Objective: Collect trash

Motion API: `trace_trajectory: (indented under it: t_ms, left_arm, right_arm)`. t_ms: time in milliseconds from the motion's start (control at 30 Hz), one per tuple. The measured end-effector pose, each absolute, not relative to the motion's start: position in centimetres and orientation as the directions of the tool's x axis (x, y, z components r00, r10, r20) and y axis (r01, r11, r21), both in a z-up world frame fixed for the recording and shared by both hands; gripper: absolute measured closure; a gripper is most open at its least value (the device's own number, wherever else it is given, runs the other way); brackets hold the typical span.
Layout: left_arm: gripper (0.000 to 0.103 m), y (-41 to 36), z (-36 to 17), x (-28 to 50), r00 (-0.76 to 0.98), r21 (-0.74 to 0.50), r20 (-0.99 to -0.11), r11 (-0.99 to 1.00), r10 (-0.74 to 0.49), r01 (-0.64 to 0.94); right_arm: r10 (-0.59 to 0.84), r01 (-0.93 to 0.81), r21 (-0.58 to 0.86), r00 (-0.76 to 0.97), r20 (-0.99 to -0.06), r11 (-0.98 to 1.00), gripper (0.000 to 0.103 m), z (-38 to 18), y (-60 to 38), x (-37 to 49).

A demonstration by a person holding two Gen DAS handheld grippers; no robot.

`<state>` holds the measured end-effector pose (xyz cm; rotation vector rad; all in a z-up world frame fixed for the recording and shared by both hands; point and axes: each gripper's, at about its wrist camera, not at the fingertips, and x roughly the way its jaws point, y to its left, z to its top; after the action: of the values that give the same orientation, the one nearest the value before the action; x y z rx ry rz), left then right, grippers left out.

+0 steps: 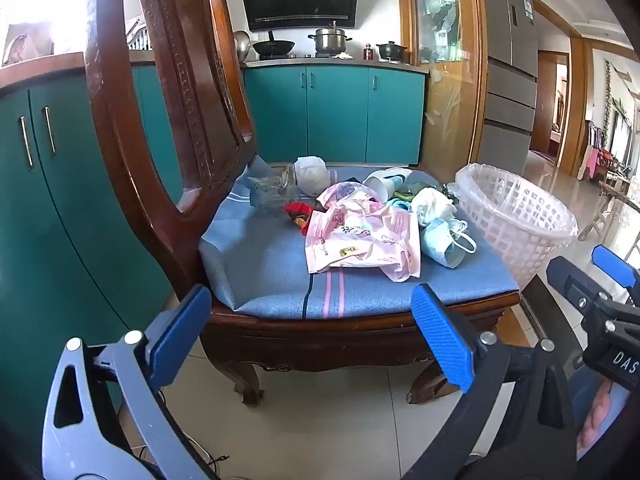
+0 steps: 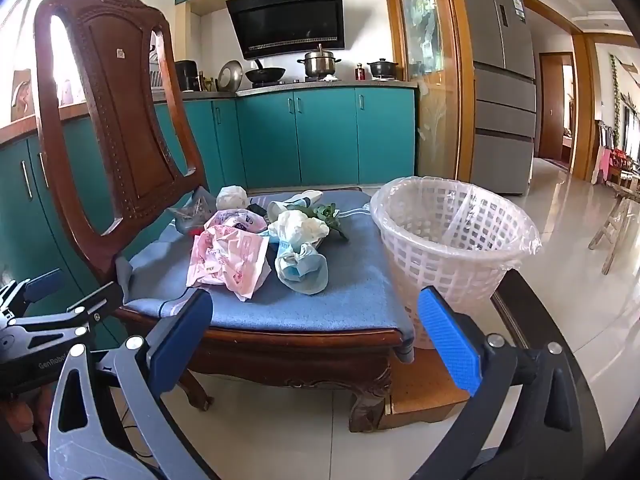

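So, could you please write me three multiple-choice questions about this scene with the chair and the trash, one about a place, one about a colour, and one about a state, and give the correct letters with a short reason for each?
1. Where does the white basket stand, seen from the cameras?
A. right of the chair
B. on the seat
C. on the kitchen counter

2. What colour is the seat cushion?
A. red
B. blue
C. yellow

3. How are the two grippers?
A. both shut on trash
B. one shut on a bag
C. both open and empty

Answers:
1 A: the white basket stands beside the chair, at its right edge.
2 B: the seat cushion is blue with pink stripes.
3 C: the left gripper and right gripper have wide jaws with nothing between them; the pink bag lies untouched on the cushion.
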<state>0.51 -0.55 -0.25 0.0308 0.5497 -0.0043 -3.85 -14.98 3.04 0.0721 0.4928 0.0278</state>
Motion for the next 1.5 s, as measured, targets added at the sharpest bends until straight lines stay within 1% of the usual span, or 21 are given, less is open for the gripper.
trace_trajectory:
  t_ms: [1500]
  left_arm:
    - [0.003, -0.84, -0.32, 0.43, 0.846, 0.018, -0.533, 1.000, -0.011, 0.025]
  right_arm:
    - [0.051, -0.029, 0.055, 0.883, -0.467, 0.998, 0.003, 2.86, -14.59, -3.74]
